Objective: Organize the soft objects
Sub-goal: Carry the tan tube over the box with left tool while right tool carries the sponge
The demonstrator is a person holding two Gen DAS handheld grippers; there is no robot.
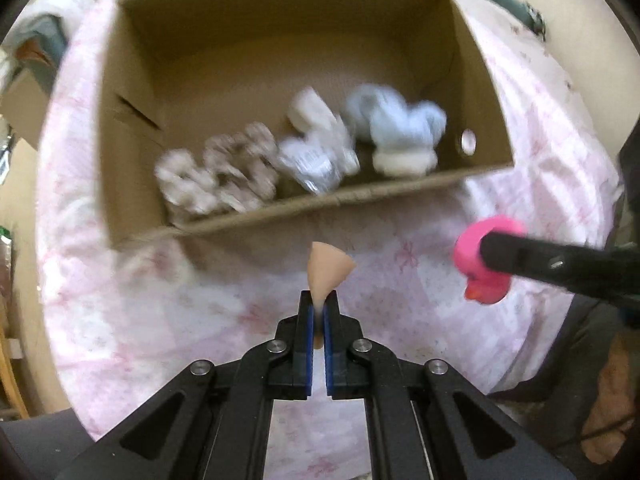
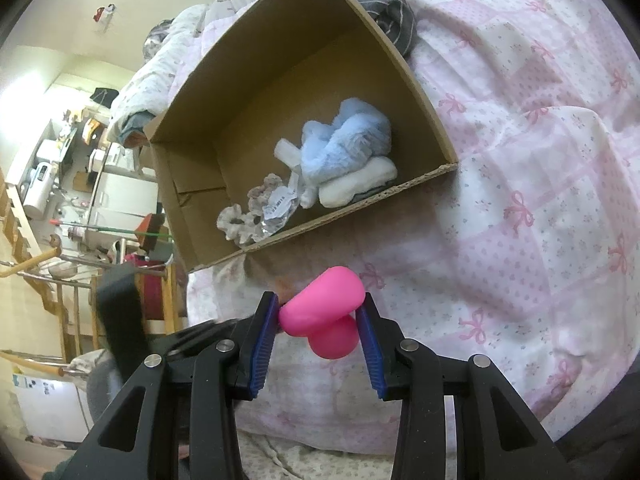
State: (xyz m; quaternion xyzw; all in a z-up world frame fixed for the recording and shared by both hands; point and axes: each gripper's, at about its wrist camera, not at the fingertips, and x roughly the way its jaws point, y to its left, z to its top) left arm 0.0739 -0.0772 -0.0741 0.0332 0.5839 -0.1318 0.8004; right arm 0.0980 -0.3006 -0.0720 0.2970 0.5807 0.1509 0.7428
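An open cardboard box [image 1: 132,92] [image 2: 416,92] lies on a pink patterned bed cover. Inside sit a light blue plush [image 1: 394,120] [image 2: 348,140], a white soft item [image 1: 320,136] with a clear wrapper, and grey-white scrunchies [image 1: 224,172] [image 2: 240,220]. My left gripper [image 1: 319,300] is shut on a small beige soft piece [image 1: 326,270], held just in front of the box's near wall. My right gripper [image 2: 320,312] is shut on a pink rubber toy [image 2: 326,308], also seen in the left wrist view [image 1: 476,256], right of the box's near corner.
The pink bed cover [image 2: 540,160] spreads around the box. A dark striped cloth [image 2: 390,12] lies behind the box. Beyond the bed's left edge stand shelves, appliances and a wooden rack [image 2: 60,184].
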